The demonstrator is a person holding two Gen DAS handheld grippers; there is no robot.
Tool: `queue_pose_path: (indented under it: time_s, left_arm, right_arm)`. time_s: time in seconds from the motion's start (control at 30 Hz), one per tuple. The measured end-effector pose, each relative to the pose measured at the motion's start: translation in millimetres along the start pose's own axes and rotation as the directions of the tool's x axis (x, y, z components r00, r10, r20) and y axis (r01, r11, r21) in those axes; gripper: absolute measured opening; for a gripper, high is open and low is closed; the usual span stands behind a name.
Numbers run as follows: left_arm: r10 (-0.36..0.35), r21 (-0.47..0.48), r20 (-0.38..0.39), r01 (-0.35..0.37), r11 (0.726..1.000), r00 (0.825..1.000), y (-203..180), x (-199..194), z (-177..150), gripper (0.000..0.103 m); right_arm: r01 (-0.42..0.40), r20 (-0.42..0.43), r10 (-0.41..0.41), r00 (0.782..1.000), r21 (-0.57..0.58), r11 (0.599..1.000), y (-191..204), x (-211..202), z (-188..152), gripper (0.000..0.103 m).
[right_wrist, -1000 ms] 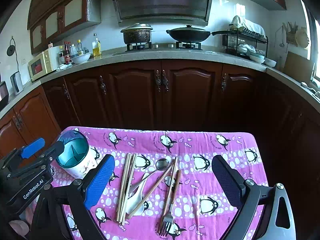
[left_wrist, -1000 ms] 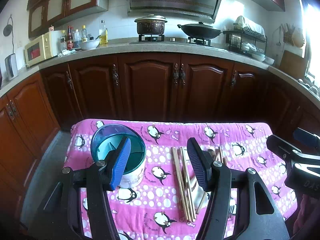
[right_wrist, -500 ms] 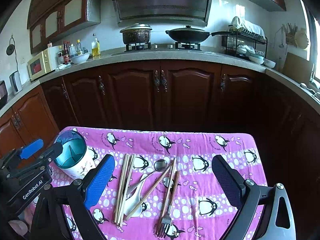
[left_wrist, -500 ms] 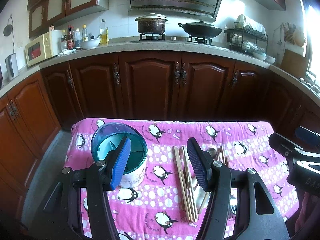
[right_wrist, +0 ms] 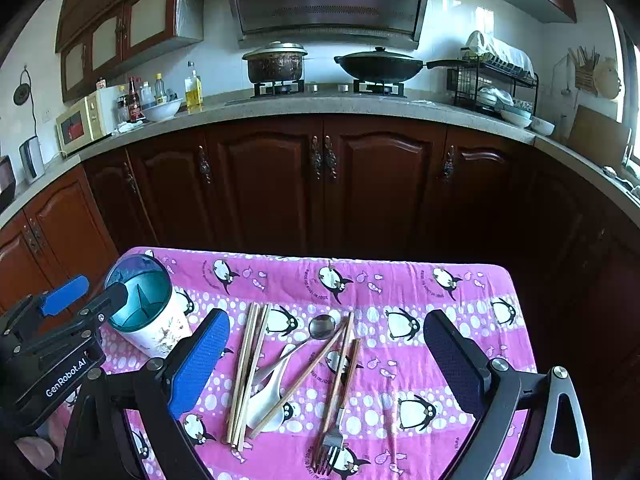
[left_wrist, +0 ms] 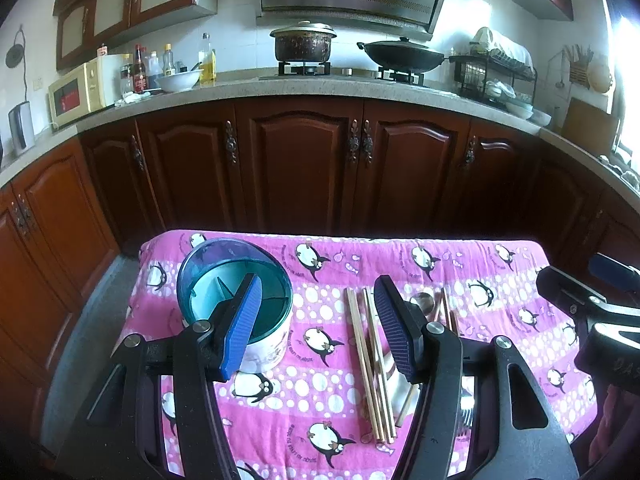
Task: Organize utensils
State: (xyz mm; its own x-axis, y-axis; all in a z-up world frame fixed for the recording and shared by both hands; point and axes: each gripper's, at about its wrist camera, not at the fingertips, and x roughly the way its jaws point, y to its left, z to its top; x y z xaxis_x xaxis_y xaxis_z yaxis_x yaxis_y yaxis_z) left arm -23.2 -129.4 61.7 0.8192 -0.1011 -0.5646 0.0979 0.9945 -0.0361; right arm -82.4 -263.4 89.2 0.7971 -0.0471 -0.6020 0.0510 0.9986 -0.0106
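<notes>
A white utensil holder [left_wrist: 240,308] with a teal divided top stands at the left of the pink penguin cloth [left_wrist: 328,268]; it also shows in the right wrist view [right_wrist: 146,312]. Wooden chopsticks [right_wrist: 248,372], a metal spoon [right_wrist: 320,328], a white ceramic spoon [right_wrist: 268,396] and a fork [right_wrist: 330,444] lie loose mid-table. My left gripper [left_wrist: 316,324] is open and empty above the table between holder and chopsticks [left_wrist: 372,364]. My right gripper [right_wrist: 328,364] is wide open and empty above the utensils.
Dark wooden cabinets [left_wrist: 304,168] stand behind the small table. The counter [right_wrist: 320,108] carries a pot, a wok, bottles, a microwave and a dish rack. The floor drops away on the table's left side [left_wrist: 92,320].
Both grippers have drifted very slightly; the views shift a little. Nothing was taken hold of or moved on the table.
</notes>
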Motion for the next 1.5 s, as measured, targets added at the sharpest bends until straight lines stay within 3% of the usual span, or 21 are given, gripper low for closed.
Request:
queue_pose_path:
  time_s: [1.5]
  left_arm:
    - [0.011, 0.018, -0.093, -0.009, 1.0, 0.996, -6, 36, -20, 0.059]
  right_arm:
    - [0.017, -0.085, -0.018, 0.996, -0.016, 1.0, -7, 31, -14, 0.097]
